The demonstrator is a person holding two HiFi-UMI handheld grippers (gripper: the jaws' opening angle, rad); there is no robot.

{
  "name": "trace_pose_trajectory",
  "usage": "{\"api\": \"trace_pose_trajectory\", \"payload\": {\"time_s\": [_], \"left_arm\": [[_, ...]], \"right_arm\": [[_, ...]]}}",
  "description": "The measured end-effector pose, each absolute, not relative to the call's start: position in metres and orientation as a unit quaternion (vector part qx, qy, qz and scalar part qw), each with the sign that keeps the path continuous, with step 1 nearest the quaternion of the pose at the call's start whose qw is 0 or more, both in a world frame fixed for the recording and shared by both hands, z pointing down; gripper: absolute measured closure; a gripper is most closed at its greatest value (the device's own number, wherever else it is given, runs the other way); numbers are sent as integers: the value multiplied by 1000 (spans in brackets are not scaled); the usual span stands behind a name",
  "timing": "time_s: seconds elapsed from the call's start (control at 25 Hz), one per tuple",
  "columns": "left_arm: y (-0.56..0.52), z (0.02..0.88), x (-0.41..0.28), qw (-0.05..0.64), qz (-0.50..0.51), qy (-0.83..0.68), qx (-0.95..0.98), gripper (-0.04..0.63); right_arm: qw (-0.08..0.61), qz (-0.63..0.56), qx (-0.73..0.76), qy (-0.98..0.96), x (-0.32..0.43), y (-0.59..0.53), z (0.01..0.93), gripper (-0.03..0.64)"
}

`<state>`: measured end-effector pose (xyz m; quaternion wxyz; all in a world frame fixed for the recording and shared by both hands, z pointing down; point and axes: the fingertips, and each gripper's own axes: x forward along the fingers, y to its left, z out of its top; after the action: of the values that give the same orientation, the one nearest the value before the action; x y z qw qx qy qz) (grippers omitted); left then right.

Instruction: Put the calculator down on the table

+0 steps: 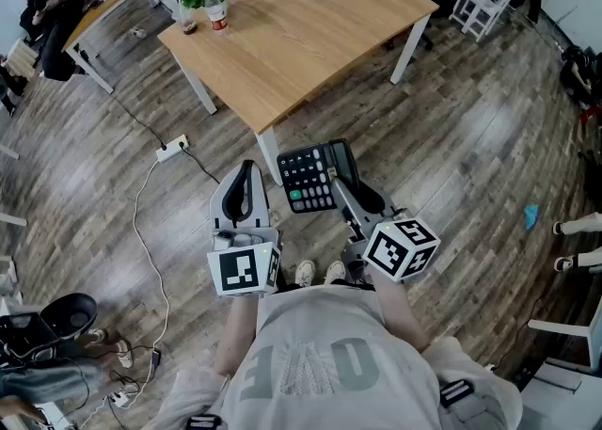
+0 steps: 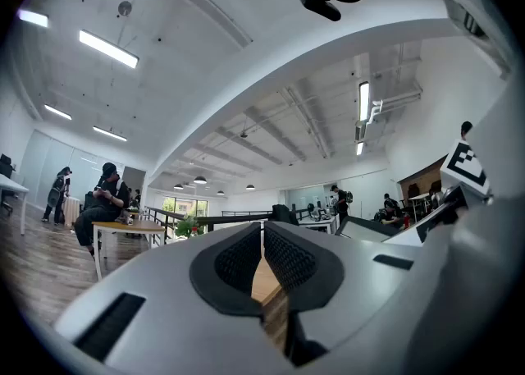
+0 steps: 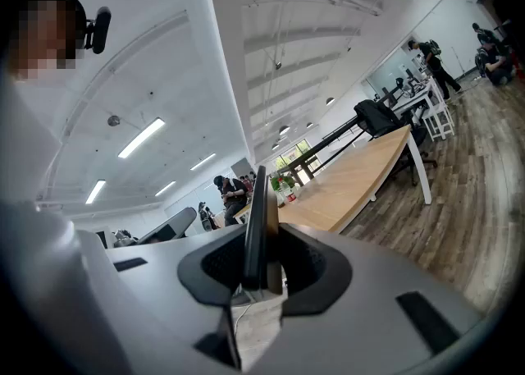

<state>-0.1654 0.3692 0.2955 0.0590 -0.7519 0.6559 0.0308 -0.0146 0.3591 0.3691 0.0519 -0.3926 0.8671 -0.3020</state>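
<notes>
The table (image 1: pixel 320 33) is pale wood, smooth and matt. The floor (image 1: pixel 470 165) is grey-brown plank with a streaky grain and a faint sheen. The calculator (image 1: pixel 308 179) is matt black plastic with slightly glossy keys. The left gripper (image 1: pixel 246 169) and right gripper (image 1: pixel 340 179) have smooth matt grey plastic shells; the pads (image 2: pixel 238 262) look like black dimpled rubber. The shirt (image 1: pixel 320 362) is grey knitted cloth

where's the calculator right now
Head view, centre: the calculator is held in the right gripper, above the floor just short of the table's near corner, right of the left gripper.
</notes>
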Motion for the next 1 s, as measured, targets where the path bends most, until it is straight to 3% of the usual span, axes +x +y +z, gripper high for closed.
{"api": "trace_pose_trajectory", "payload": {"time_s": [1.0], "left_arm": [[327,312,-88,70,12,655,-752,576]], "right_arm": [[71,-323,-406,852,80,319,387,515]]}}
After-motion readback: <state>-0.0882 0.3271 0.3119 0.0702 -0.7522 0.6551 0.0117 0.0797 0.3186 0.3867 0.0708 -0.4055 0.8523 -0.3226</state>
